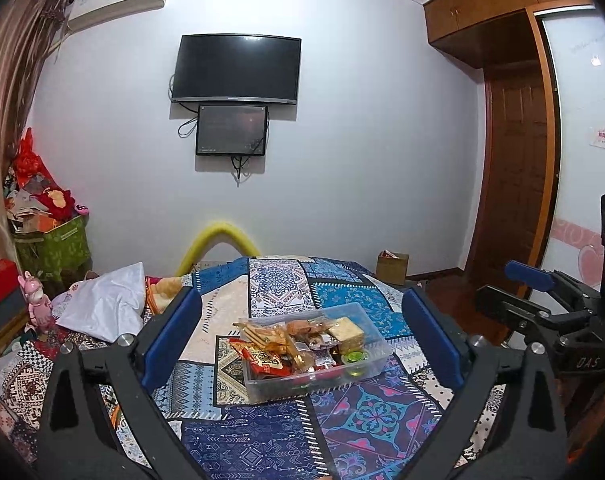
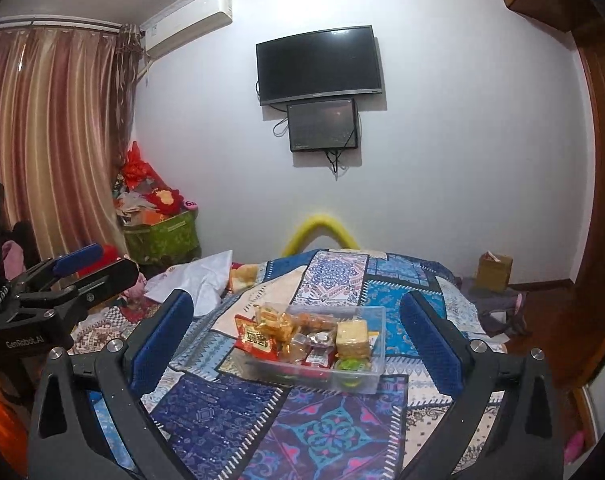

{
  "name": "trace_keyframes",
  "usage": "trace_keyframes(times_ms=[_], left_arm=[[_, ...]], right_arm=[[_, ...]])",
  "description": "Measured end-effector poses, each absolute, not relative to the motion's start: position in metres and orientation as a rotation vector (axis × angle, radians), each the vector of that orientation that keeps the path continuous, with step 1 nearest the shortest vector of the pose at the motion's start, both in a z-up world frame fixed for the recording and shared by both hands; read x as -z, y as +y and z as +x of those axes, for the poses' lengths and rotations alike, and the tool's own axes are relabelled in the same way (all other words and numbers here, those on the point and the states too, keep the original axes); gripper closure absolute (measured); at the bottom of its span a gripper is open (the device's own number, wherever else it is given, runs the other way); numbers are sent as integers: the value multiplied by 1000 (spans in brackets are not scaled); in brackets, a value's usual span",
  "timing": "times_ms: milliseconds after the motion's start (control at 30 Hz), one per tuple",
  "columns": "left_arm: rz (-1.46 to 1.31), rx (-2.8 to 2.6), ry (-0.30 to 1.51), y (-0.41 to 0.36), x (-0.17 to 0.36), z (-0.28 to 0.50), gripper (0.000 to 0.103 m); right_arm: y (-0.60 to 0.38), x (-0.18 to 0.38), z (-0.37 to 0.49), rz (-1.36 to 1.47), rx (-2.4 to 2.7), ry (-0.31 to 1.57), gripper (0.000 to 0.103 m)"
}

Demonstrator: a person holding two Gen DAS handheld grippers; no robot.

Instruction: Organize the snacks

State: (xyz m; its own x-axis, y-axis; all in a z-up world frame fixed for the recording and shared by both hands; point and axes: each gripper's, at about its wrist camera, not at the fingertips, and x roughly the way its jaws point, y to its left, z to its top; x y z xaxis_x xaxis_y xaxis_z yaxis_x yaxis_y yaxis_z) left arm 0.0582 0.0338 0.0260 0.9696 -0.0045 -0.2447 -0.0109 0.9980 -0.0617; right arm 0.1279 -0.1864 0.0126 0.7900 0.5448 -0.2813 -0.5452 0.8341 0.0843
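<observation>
Blue-padded and spread wide, your left gripper (image 1: 302, 340) hangs above the patchwork cloth (image 1: 262, 432), holding nothing. Between its fingers, at 12 o'clock, the clear plastic box (image 1: 376, 354) sits on that cloth, packed with snacks: a red packet (image 1: 262, 360) at its 9 o'clock end, a pale cracker block (image 1: 346, 330) at 2 o'clock. Your right gripper (image 2: 298, 340) is likewise open and empty, the same box (image 2: 378, 344) dead ahead, well short of either pad.

A bed (image 1: 286, 432) under a blue patchwork cover carries a clear plastic bin (image 1: 376, 354) of snacks mid-frame and white cloth (image 1: 106, 304) at left.
</observation>
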Motion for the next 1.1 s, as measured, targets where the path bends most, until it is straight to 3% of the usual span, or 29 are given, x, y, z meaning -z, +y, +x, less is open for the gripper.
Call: trace_keyframes(times_ms=[1100], left_arm=[[-77, 2, 273, 33, -15, 67, 2]], right_arm=[[-182, -10, 126, 4, -588, 309, 0]])
